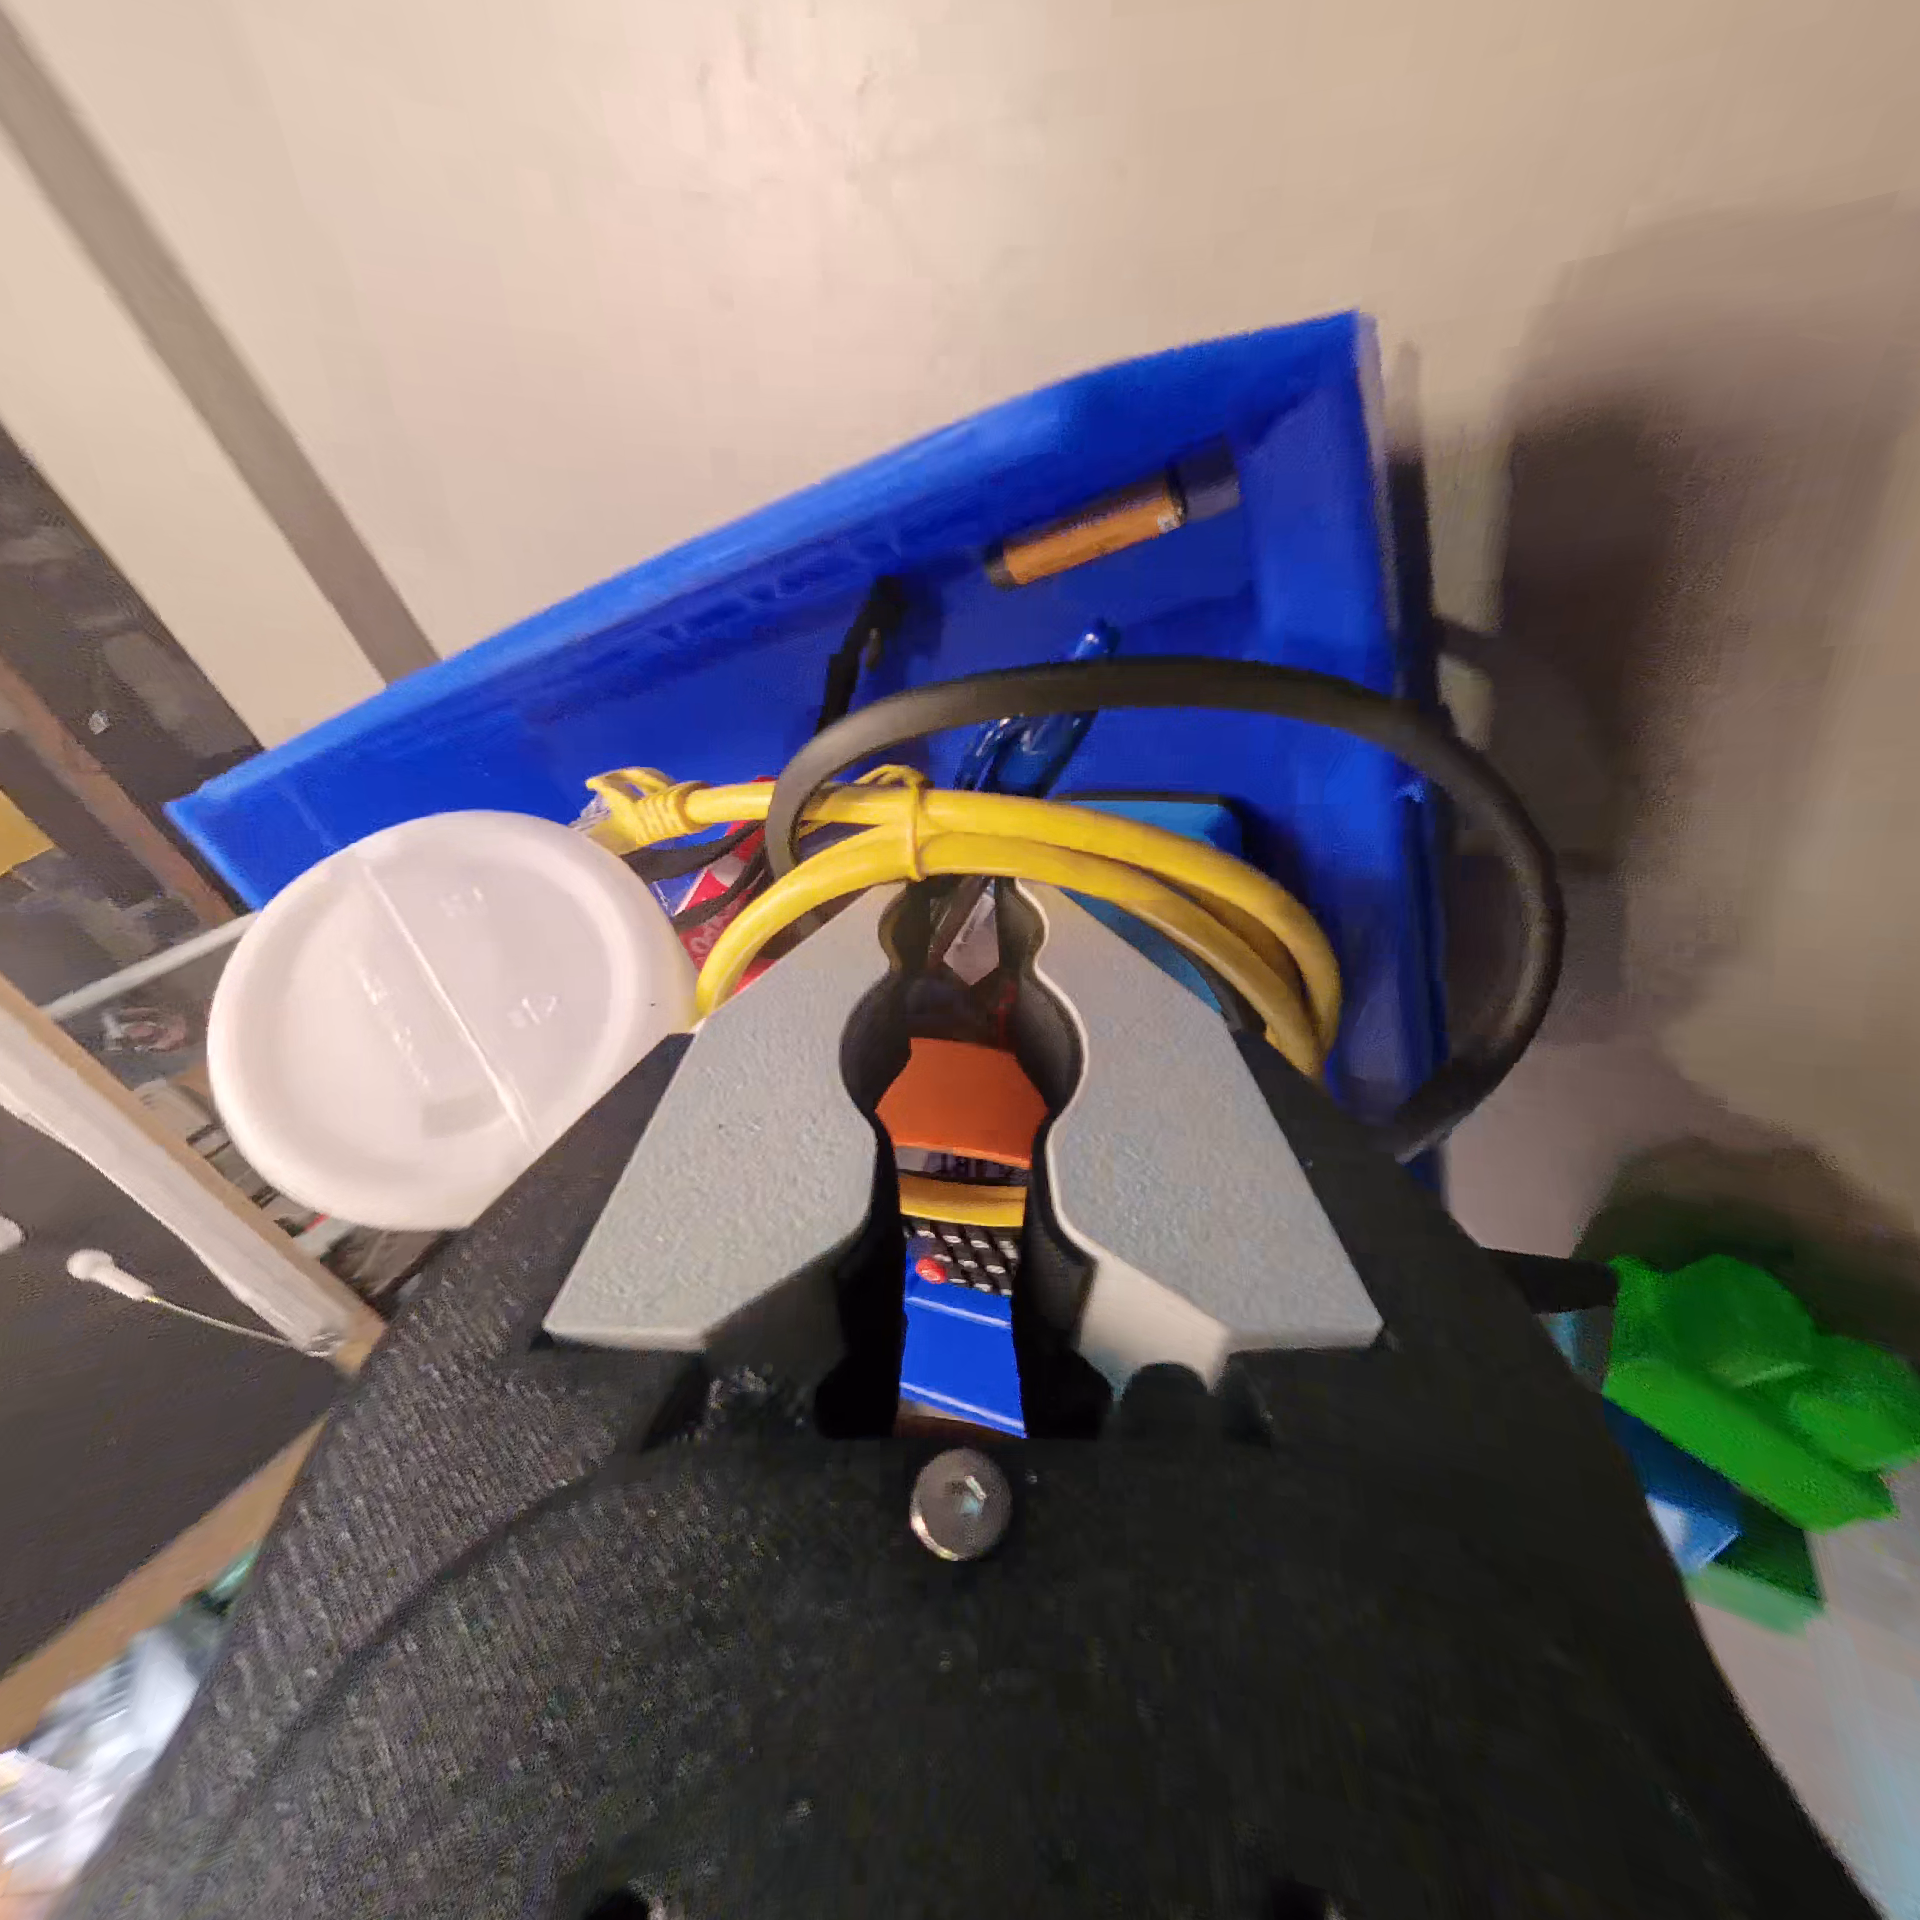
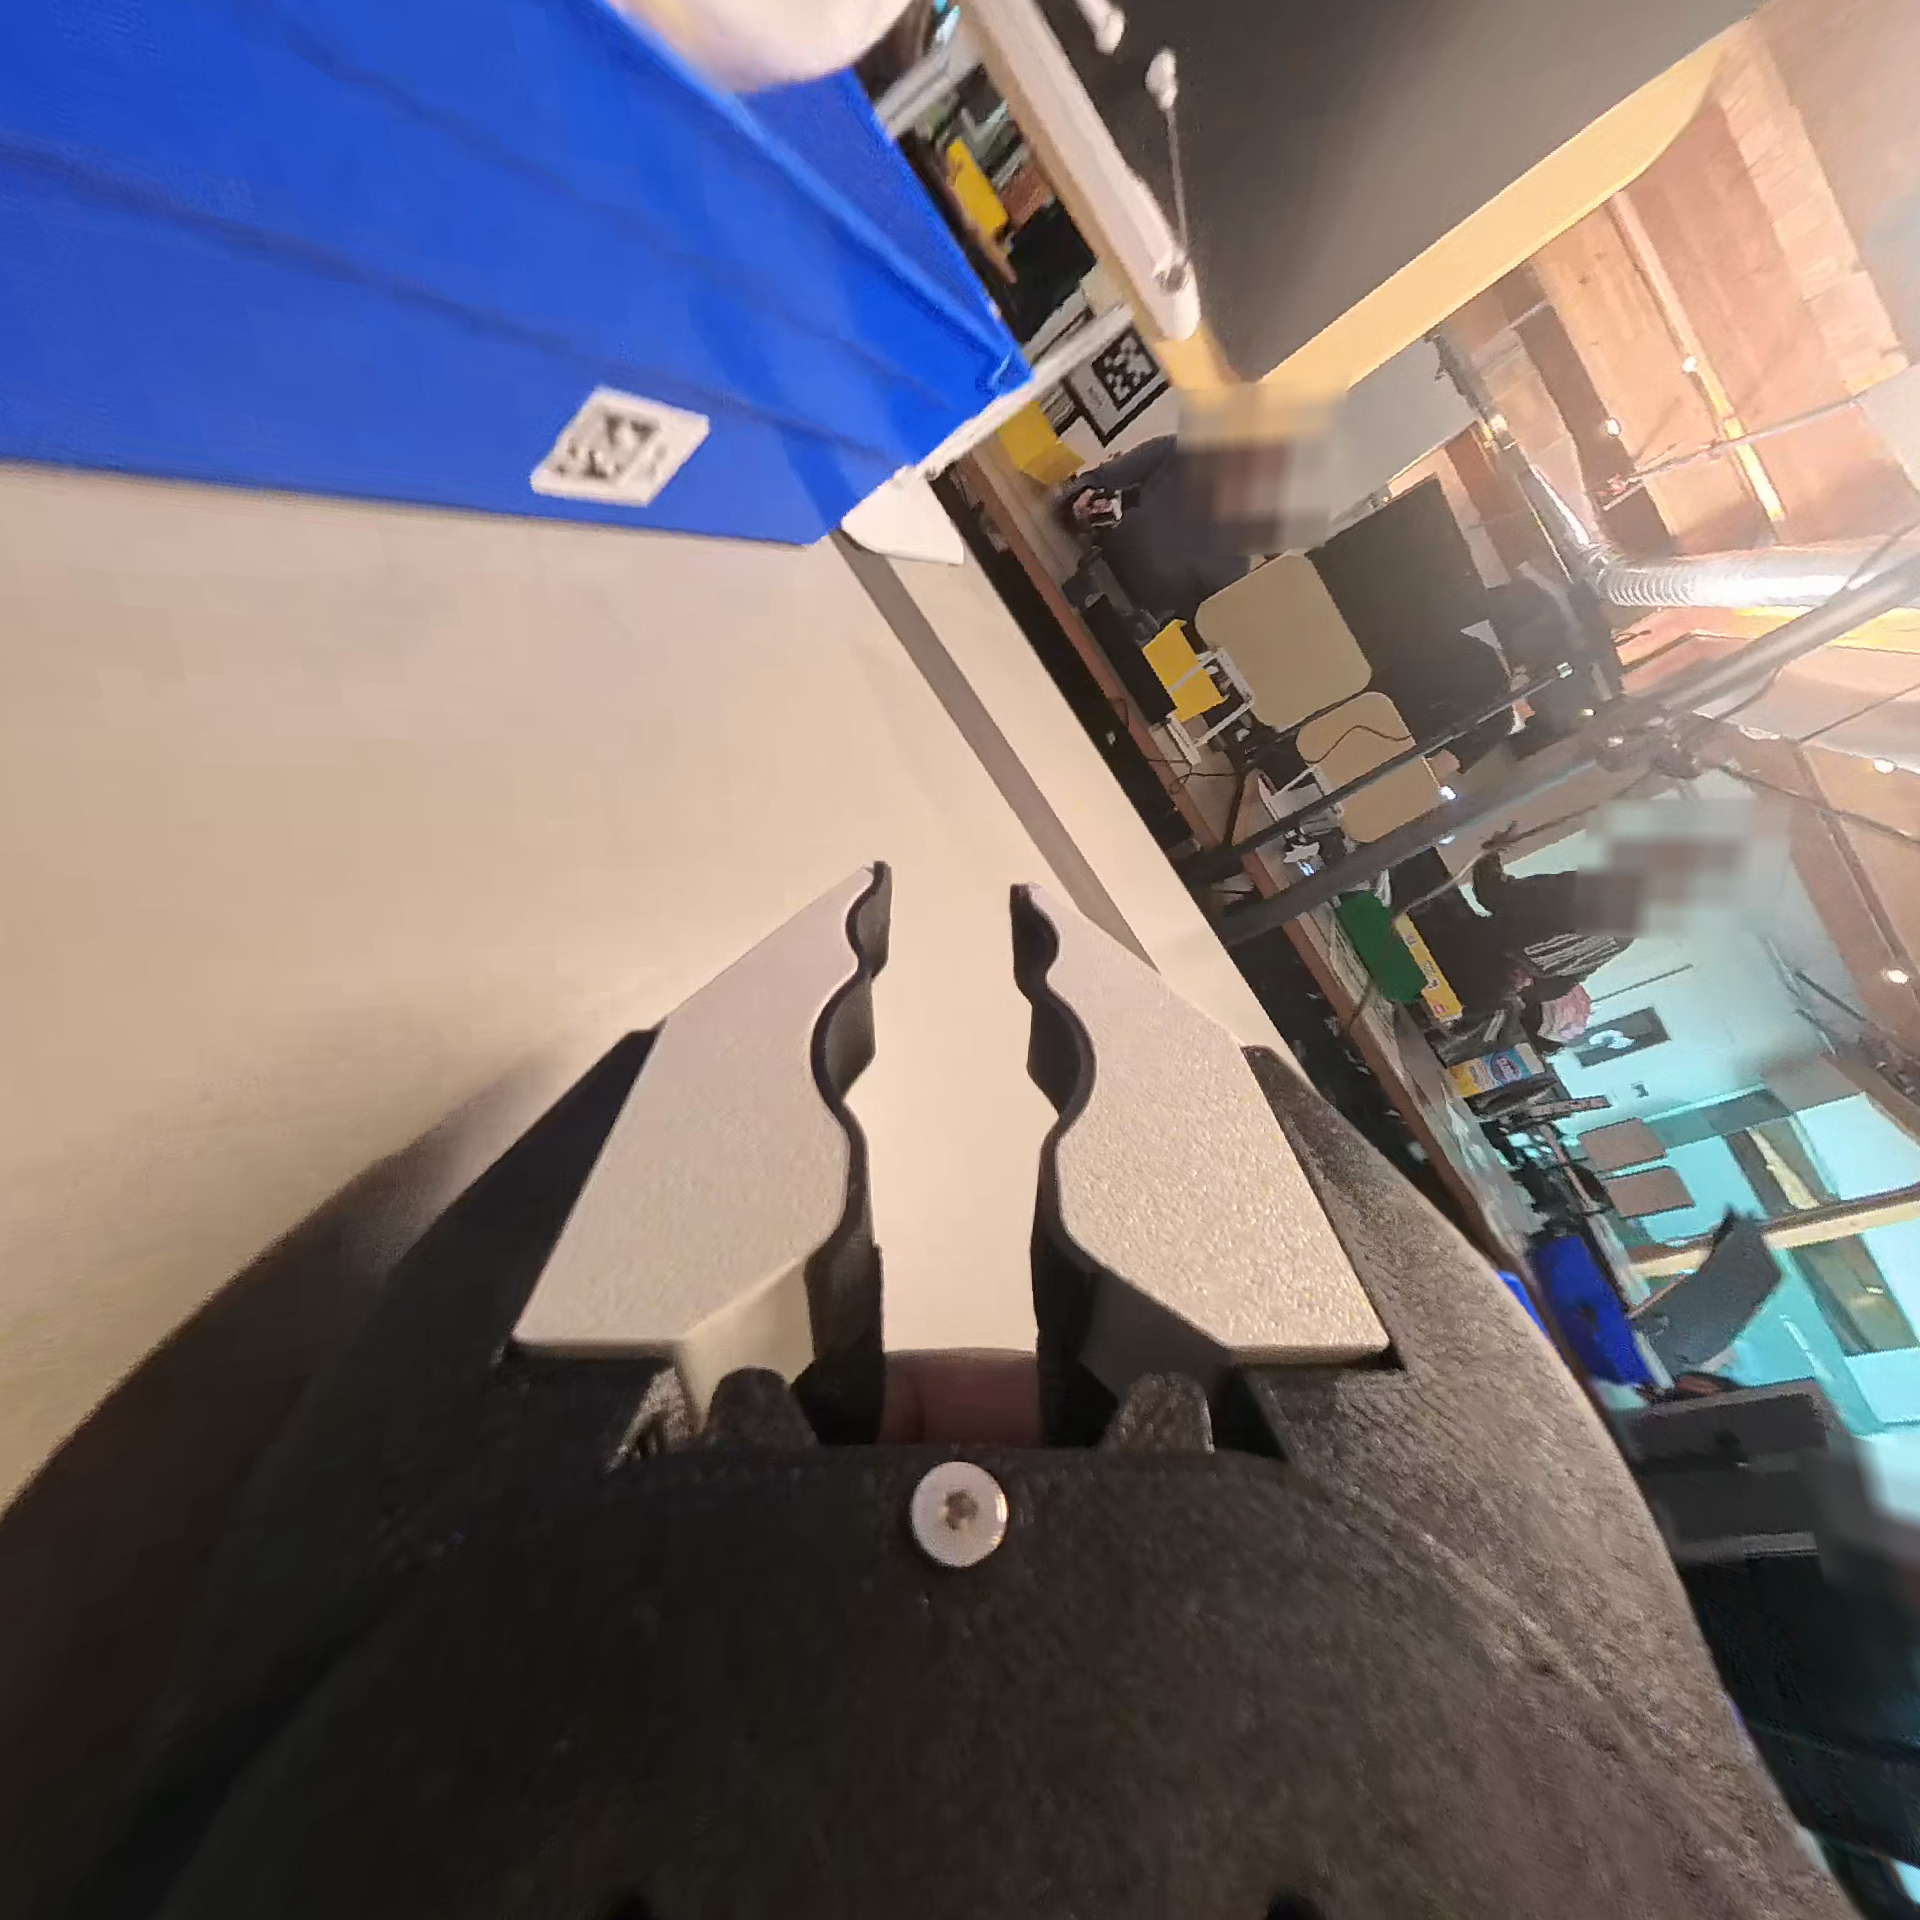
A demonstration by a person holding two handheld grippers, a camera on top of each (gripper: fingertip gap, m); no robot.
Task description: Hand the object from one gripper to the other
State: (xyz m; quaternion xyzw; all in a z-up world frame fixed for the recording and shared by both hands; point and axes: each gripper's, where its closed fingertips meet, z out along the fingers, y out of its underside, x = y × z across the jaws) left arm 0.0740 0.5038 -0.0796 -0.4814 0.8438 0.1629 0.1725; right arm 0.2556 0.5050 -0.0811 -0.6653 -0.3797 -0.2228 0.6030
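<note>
While our left claw [image 1: 956, 914] hovered nearly closed over the blue bin [image 1: 727, 665], its tips at the yellow cable [image 1: 1039, 842] coiled inside, we judged a firm pinch at the tie best; our right claw [image 2: 948, 904] waited open and empty above the bench [image 2: 364, 779].

Left gripper [image 1: 956, 914] over blue bin [image 1: 665, 665], perhaps nipping yellow cable [image 1: 1049, 831]

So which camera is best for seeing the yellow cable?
The left wrist view. There the coiled yellow cable lies in the blue bin, just past the left gripper, with a black cable looped over it. The right wrist view shows only the bin's outside wall, no cable.
</note>
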